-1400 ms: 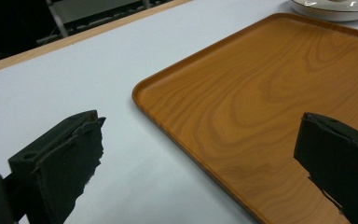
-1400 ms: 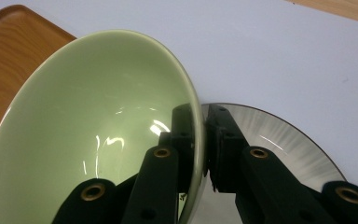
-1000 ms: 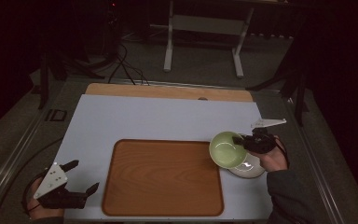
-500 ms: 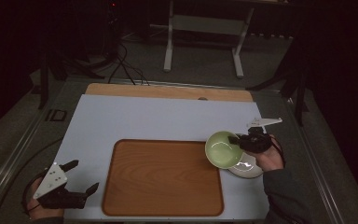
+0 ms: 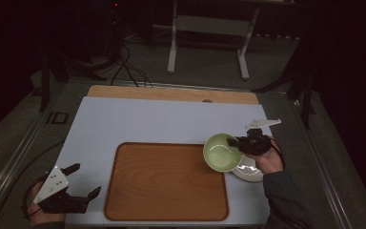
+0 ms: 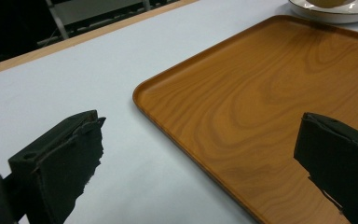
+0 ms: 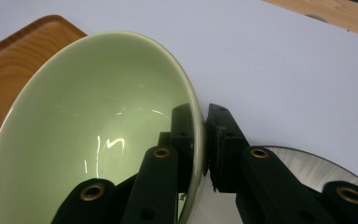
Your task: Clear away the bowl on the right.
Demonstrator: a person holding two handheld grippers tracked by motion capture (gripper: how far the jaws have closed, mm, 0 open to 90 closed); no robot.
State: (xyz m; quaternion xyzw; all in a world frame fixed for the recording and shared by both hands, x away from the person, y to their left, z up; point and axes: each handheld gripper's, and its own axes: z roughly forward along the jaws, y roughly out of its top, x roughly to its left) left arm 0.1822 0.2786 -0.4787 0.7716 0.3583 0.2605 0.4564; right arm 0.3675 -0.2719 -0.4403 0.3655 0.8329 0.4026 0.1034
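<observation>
- My right gripper (image 5: 234,142) pinches the wall of the green bowl (image 5: 221,152); in the right gripper view one finger (image 7: 182,135) lies inside the bowl (image 7: 88,130) and the other presses on the outside, the rim clamped between the two pads.
- The jaws stand nearly closed, with only the thin bowl wall between them.
- The bowl hangs tilted from my right fingers, its open face turned up and away from them, its far edge over the right edge of the wooden tray (image 5: 167,181).
- Just beneath my right fingers lies a white plate (image 5: 249,171), seen in the right gripper view as a pale disc (image 7: 307,163) below the outer finger.
- The tray (image 7: 14,56) sits beyond the bowl, on the far side from my right fingers.
- My left gripper (image 5: 83,181) rests near the table's front left corner, its jaws spread wide with nothing between them.
- In the left gripper view, one finger (image 6: 70,154) stands over the white table top (image 6: 74,74) and the other over the tray (image 6: 261,107); the tray's near rim runs between them.
- The bowl and plate (image 6: 335,11) lie well apart from my left fingers, past the tray's far corner.
</observation>
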